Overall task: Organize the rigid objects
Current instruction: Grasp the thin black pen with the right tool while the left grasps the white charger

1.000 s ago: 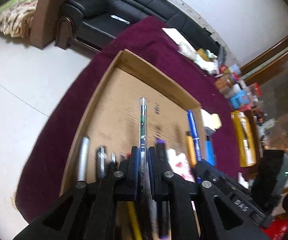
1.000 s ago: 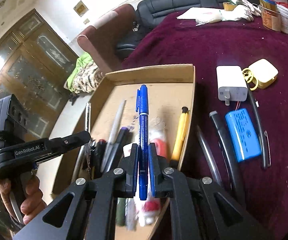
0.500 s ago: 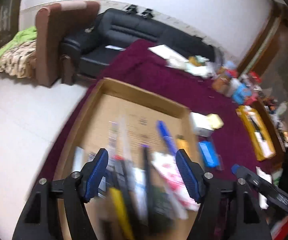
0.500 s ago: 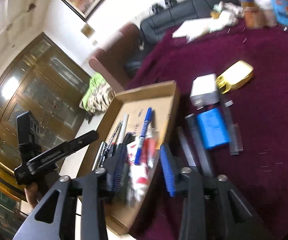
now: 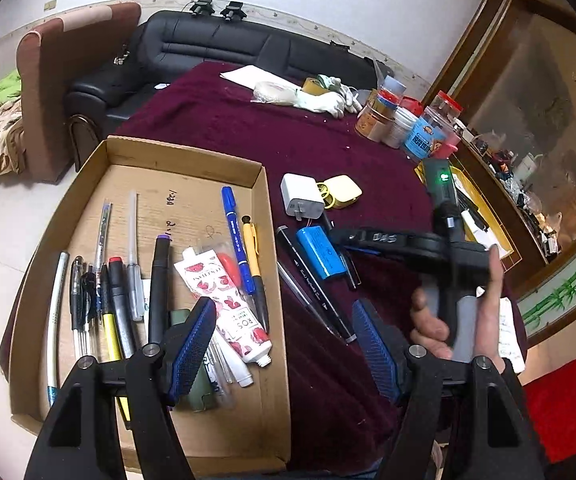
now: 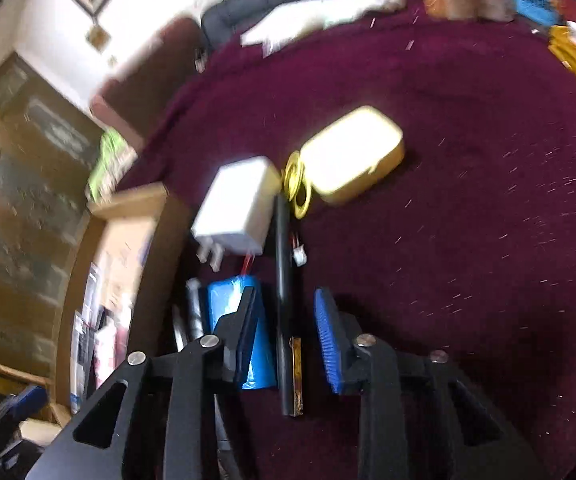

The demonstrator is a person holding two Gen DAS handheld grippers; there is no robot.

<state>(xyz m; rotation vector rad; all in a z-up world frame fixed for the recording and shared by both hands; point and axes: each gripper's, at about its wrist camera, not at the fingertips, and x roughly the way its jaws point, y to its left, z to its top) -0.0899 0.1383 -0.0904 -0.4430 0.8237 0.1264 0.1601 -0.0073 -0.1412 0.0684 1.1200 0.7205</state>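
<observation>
The cardboard tray [image 5: 266, 216] on the table [image 5: 216, 120] holds many pens, a blue marker [image 5: 236, 240], a yellow pen [image 5: 254, 252] and a white tube [image 5: 224, 304]. The left gripper [image 5: 284, 344] hangs released and empty over its right edge. The right gripper [image 6: 284, 336] is closing around a black pen [image 6: 284, 280] without pressing it yet, beside a blue battery pack [image 6: 228, 300], a white charger [image 6: 240, 200] and a yellow case [image 6: 351, 152].

Left gripper [image 5: 284, 344]: black plastic linkage arms with triangular cut-outs, silver round screw heads at the pivots, blue ribbed pads [image 5: 194, 344] on both fingers. Right gripper [image 6: 286, 336]: same black frame, silver screws, blue ribbed pads; seen from the left wrist, its black body carries pale lettering and a green indicator light.
</observation>
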